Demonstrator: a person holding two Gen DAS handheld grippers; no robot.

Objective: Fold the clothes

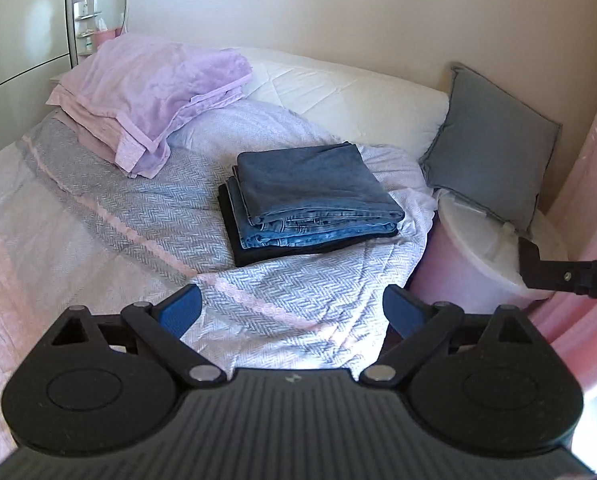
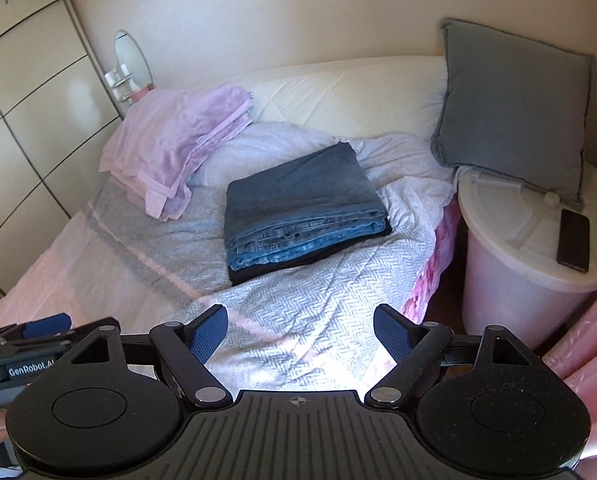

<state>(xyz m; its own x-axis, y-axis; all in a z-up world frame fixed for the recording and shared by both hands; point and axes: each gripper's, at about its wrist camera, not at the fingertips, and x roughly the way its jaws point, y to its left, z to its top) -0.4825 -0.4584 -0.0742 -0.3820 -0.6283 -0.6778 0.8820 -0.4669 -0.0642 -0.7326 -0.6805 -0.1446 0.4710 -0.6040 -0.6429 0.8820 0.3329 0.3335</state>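
A neat stack of folded jeans [image 1: 314,200] lies on the bed's herringbone blanket [image 1: 146,216], blue denim over a black garment. It also shows in the right wrist view [image 2: 302,208]. My left gripper [image 1: 292,306] is open and empty, held above the blanket in front of the stack. My right gripper [image 2: 300,330] is open and empty, also short of the stack. The right gripper's body [image 1: 558,276] shows at the right edge of the left wrist view. The left gripper [image 2: 26,348] shows at the lower left of the right wrist view.
Lilac folded linens [image 2: 178,140] lie on a pillow at the back left. A grey cushion [image 2: 514,108] leans on a white lidded bin [image 2: 534,264] right of the bed, with a black phone [image 2: 573,245] on the lid. A wardrobe [image 2: 26,128] stands left. A pink curtain [image 1: 590,208] hangs right.
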